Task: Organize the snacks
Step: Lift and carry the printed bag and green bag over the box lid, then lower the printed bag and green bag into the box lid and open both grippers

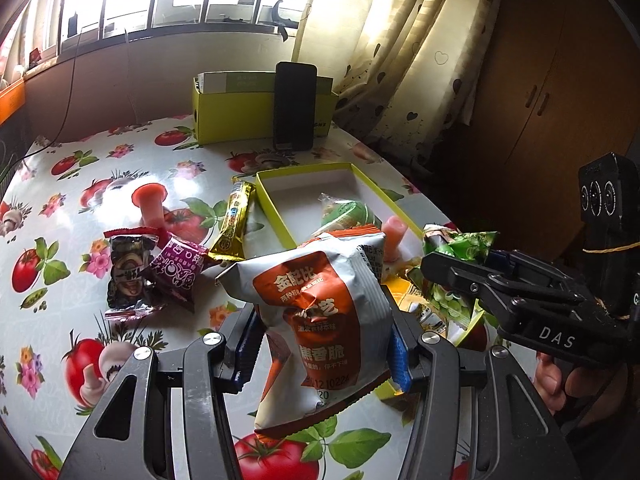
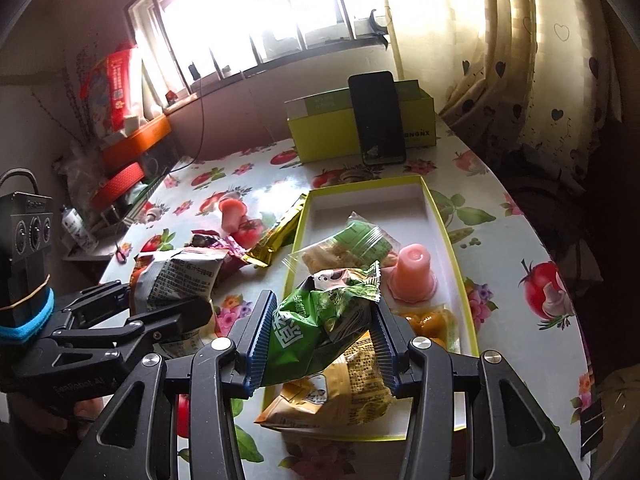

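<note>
- Left tongs [image 1: 320, 344] grip orange-white snack bag [image 1: 320, 300], held above worktop [image 1: 80, 208].
- Right tongs [image 2: 320, 344] grip green snack bag [image 2: 320, 320] over yellow-rimmed tray [image 2: 448, 236].
- Tray holds pink jelly cup [image 2: 414, 276], other snacks.

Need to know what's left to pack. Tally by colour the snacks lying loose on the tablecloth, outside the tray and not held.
Pink plastic jelly cup: 1
Gold foil stick pack: 1
Dark brown packet with red ends: 1
Magenta foil packet: 1
Total: 4
</note>
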Tool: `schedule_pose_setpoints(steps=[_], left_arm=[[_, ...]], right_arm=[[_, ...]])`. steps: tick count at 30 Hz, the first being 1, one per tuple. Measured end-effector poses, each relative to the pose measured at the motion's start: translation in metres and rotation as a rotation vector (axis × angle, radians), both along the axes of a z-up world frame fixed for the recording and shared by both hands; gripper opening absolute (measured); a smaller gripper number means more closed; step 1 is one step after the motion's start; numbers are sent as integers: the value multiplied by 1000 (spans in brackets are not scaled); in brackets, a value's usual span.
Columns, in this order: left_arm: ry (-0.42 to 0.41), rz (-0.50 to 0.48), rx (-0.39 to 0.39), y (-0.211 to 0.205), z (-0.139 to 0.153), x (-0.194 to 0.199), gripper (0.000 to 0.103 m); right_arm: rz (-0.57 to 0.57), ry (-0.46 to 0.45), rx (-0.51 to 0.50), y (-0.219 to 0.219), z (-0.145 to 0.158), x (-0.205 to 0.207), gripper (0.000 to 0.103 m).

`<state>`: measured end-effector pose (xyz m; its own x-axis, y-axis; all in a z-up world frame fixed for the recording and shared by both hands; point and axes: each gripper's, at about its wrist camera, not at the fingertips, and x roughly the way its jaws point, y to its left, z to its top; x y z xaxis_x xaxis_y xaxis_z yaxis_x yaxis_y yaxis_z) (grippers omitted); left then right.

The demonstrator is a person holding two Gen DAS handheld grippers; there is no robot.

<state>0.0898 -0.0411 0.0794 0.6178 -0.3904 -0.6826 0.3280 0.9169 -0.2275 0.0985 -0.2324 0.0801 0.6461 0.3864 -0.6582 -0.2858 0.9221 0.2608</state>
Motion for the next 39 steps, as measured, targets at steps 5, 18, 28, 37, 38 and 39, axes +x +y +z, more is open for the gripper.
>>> schedule_pose_setpoints(steps=[5, 18, 28, 37, 38, 39], left_arm=[[-3, -12, 0, -5, 1, 6, 54], [1, -37, -3, -21, -3, 29, 54], [26, -50, -8, -33, -15, 52, 54], [54, -86, -10, -50, -28, 70, 54], [58, -91, -9, -52, -30, 72, 54], [62, -95, -8, -54, -31, 74, 54]], right_arm=[[-19, 4, -2, -6, -2, 3, 44], [-62, 27, 0, -22, -14, 17, 44], [-74, 58, 4, -28, -30, 38, 44], [-66, 89, 6, -35, -44, 50, 45], [-62, 89, 7, -35, -44, 50, 46], [-59, 88, 6, -36, -44, 50, 46]])
